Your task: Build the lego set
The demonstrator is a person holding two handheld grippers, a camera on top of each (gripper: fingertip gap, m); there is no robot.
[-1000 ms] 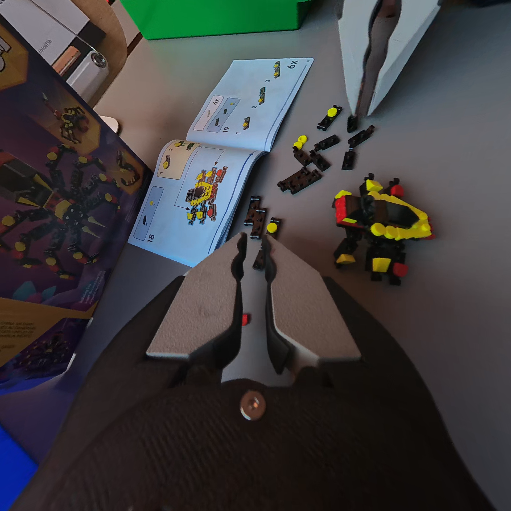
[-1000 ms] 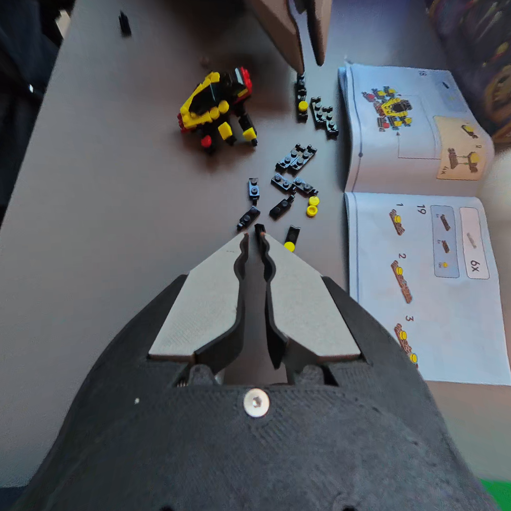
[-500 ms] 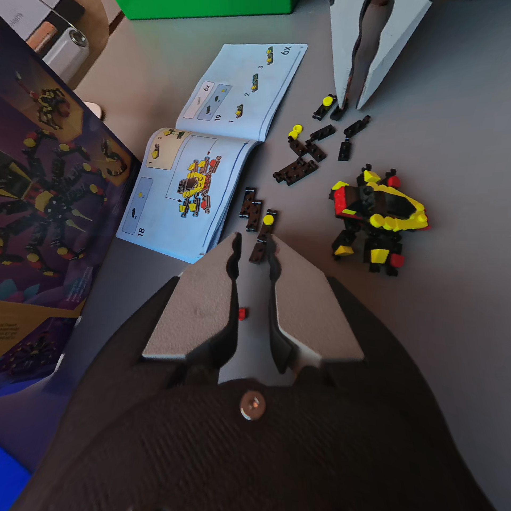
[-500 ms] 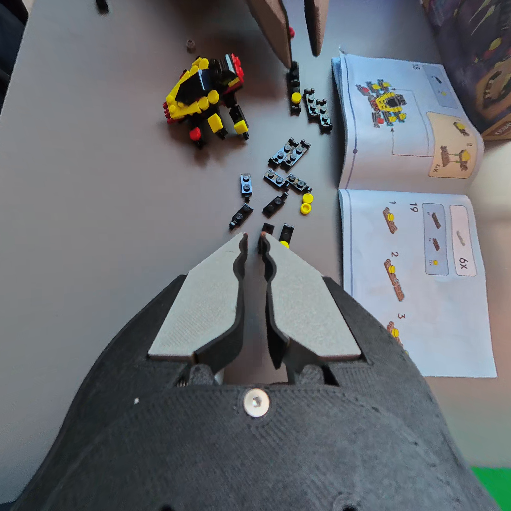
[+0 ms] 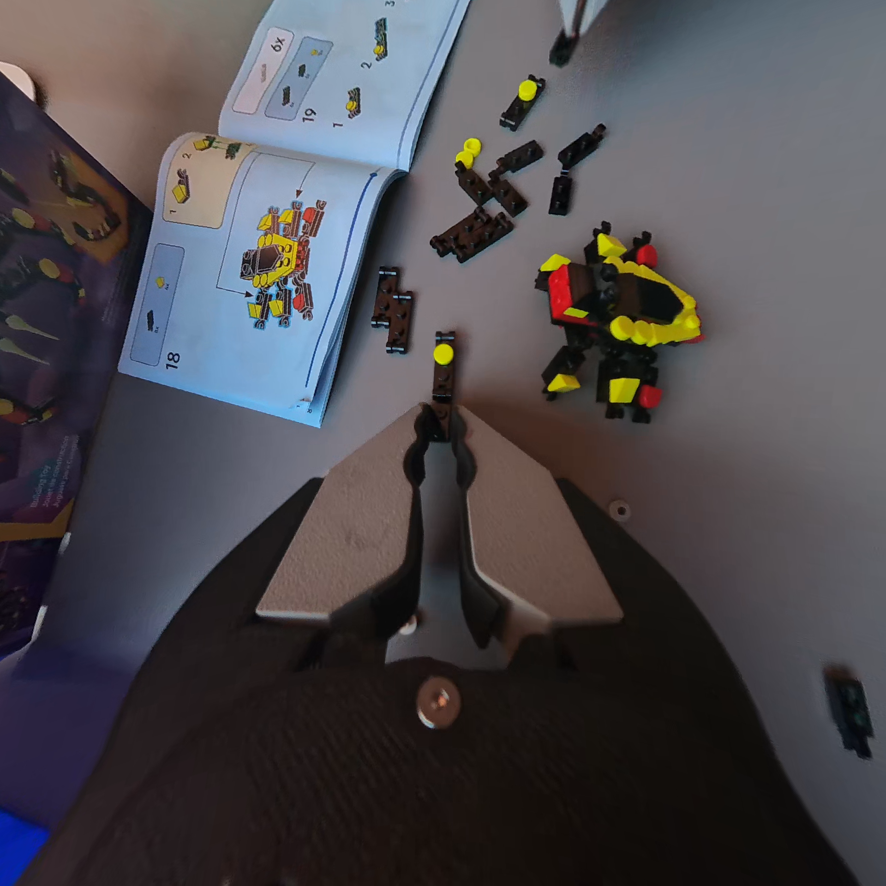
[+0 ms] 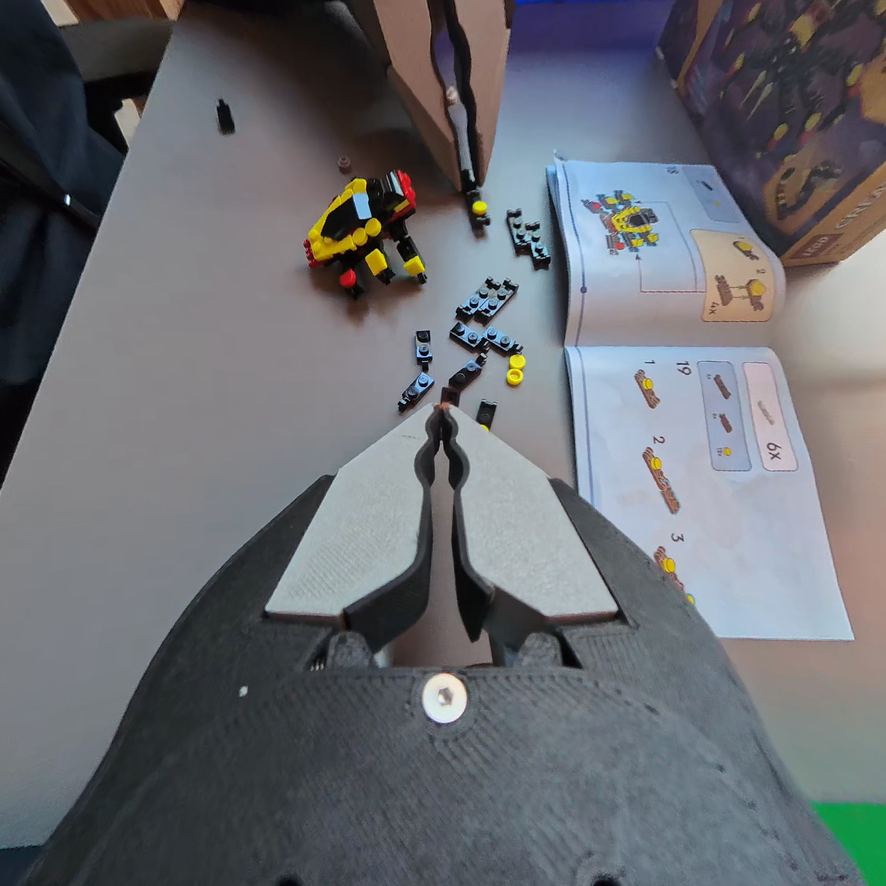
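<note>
The part-built yellow, black and red model (image 5: 618, 311) stands on the grey table (image 5: 767, 431); it also shows in the right wrist view (image 6: 364, 230). My left gripper (image 5: 438, 418) is shut on the near end of a black plate strip with a yellow stud (image 5: 443, 367), which lies between the model and the booklet. In the right wrist view the left gripper (image 6: 466, 180) comes in from the top, with the strip (image 6: 477, 211) at its tips. My right gripper (image 6: 442, 407) is shut on a small black piece (image 6: 449, 395); in the left wrist view that gripper (image 5: 571, 31) and piece (image 5: 560, 50) show at the top.
Several loose black plates (image 5: 479, 230) and two yellow round studs (image 5: 469, 151) lie between the grippers. The open instruction booklet (image 5: 287, 239) and the set's box (image 5: 48, 287) lie to my left. A lone black piece (image 5: 851, 709) and a small round grey piece (image 5: 620, 509) lie apart.
My left gripper was open around the strip's end and has shut on it. My right gripper has shut on the small black piece and drawn back from the loose plates.
</note>
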